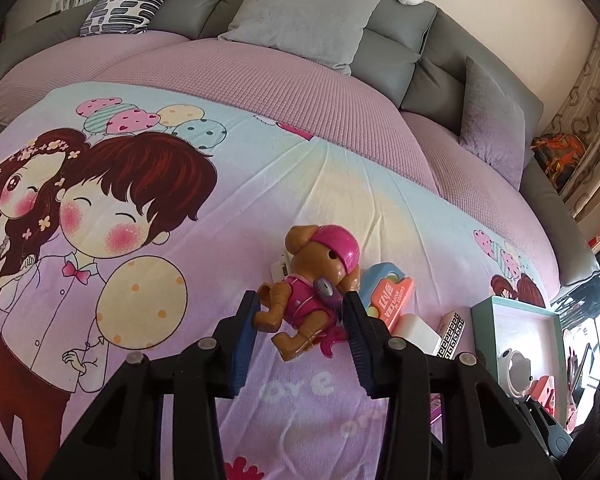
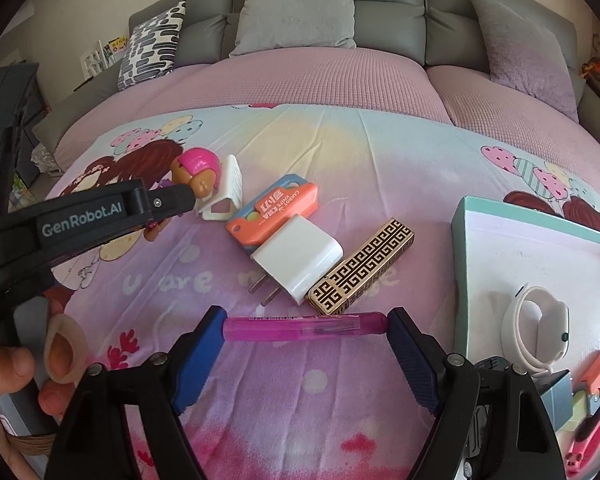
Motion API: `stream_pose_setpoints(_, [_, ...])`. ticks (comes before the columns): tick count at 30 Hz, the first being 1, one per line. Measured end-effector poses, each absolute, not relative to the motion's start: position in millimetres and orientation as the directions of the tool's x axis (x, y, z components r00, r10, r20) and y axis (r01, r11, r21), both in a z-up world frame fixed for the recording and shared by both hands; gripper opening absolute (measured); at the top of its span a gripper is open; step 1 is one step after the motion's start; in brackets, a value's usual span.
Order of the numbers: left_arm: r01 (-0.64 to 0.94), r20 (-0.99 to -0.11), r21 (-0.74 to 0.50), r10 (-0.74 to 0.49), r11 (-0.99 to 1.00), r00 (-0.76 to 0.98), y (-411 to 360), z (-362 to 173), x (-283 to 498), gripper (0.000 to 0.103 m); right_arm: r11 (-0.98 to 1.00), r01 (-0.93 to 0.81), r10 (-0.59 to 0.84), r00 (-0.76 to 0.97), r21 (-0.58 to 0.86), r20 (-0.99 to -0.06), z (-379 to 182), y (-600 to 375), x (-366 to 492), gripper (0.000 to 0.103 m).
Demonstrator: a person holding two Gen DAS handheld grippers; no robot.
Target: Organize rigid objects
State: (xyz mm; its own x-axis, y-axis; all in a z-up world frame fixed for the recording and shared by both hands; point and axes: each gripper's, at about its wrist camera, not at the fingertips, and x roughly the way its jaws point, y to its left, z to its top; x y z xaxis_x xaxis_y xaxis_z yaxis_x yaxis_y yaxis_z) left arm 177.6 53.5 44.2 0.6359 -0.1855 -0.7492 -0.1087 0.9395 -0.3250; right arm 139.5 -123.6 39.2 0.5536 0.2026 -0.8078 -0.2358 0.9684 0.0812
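My left gripper (image 1: 302, 308) is shut on a brown toy dog (image 1: 308, 284) in a pink helmet and vest, its body squeezed between the blue pads. The dog's head (image 2: 196, 172) shows beside the left gripper's finger (image 2: 168, 200) in the right wrist view. My right gripper (image 2: 306, 322) holds a pink translucent pen (image 2: 304, 326) end to end between its pads, just above the cartoon blanket. A white charger plug (image 2: 298, 258), an orange and blue case (image 2: 276, 208), a gold patterned box (image 2: 364, 266) and a white comb-like piece (image 2: 224, 192) lie on the blanket.
A teal-rimmed box lid (image 2: 460, 248) at the right holds a white band (image 2: 540, 328) and small items. It also shows in the left wrist view (image 1: 480, 320). Grey sofa cushions (image 2: 296, 12) and a patterned pillow (image 2: 152, 46) stand behind the pink quilted cover.
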Motion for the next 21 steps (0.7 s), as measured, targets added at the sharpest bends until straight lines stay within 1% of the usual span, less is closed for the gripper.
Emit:
stream_pose_setpoints(11, [-0.075,-0.707,-0.311,-0.178,0.947,0.685,50,73,166,0.044,0.973,-0.198,0.219,0.624,0.12,-0.75,66,-142,131,0.083])
stream_pose_setpoints(21, [-0.024,-0.676,-0.28,-0.18,0.96,0.715,35,95,160,0.043,0.974,-0.177,0.222,0.637,0.14,-0.738,72,-152,131,0.083])
